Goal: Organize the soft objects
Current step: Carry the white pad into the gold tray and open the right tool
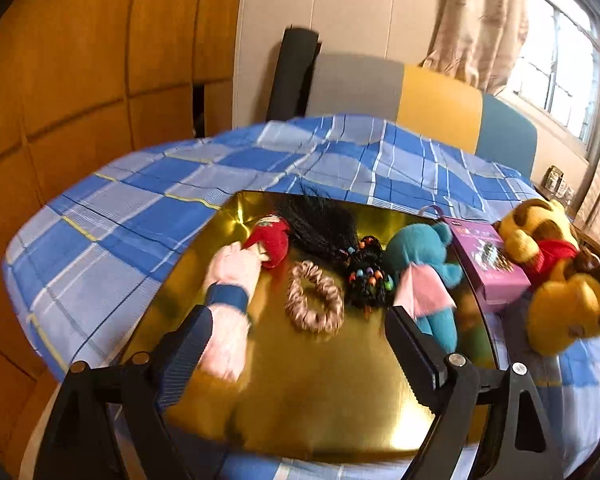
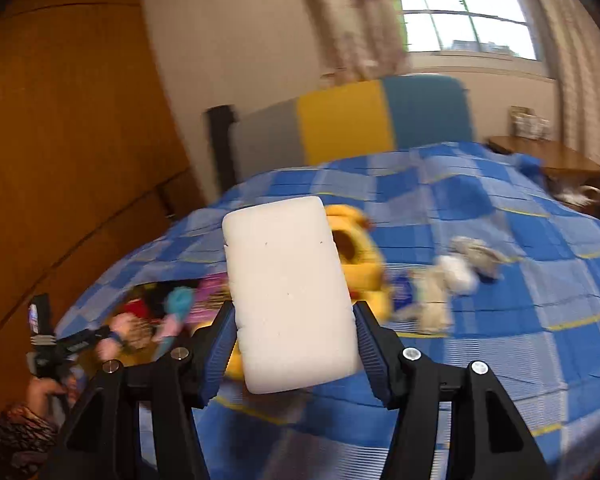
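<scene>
A gold tray (image 1: 300,400) lies on the blue checked bed cover (image 1: 112,216). It holds a pink soft toy (image 1: 230,272) with a blue band and a red cap, a black hair tuft (image 1: 320,224), a beige scrunchie (image 1: 314,300), a black beaded hairpiece (image 1: 368,280) and a teal plush (image 1: 420,252). My left gripper (image 1: 300,340) stands open over the tray's near half, and the pink toy lies against its left finger (image 1: 188,348). My right gripper (image 2: 294,344) is shut on a white foam block (image 2: 288,288), held upright above the bed.
A purple box (image 1: 488,264) and a yellow bear plush (image 1: 556,272) sit by the tray's right edge. Pale soft items (image 2: 456,272) lie on the cover further right. A wooden wardrobe (image 1: 80,80) stands left, a headboard (image 1: 436,100) behind, and a wooden side table (image 2: 548,160) far right.
</scene>
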Demonstrator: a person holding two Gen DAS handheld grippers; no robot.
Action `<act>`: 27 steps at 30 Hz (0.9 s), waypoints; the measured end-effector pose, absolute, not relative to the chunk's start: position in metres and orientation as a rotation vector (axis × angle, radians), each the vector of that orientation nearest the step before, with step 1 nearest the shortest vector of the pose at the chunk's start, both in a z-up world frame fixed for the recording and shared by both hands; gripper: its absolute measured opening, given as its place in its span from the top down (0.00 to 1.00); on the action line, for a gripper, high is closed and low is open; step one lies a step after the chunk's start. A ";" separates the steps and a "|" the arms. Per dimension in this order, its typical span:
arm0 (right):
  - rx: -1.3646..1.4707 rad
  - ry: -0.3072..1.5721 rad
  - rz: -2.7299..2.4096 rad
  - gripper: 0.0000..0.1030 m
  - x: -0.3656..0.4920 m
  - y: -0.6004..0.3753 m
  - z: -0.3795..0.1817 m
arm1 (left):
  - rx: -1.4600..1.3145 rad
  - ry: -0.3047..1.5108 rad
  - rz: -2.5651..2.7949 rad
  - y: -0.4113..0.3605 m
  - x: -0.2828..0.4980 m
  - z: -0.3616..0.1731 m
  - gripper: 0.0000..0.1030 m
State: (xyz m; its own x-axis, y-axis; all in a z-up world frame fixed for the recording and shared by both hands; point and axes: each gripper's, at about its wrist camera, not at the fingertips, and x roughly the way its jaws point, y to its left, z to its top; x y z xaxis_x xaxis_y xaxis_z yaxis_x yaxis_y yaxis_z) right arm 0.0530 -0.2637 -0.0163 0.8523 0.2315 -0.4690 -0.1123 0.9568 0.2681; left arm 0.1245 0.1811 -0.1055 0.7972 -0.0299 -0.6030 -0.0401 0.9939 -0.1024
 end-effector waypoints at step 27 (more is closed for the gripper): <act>-0.049 1.215 0.683 0.43 0.197 0.053 -0.142 | -0.244 0.679 0.116 0.217 0.059 -0.122 0.07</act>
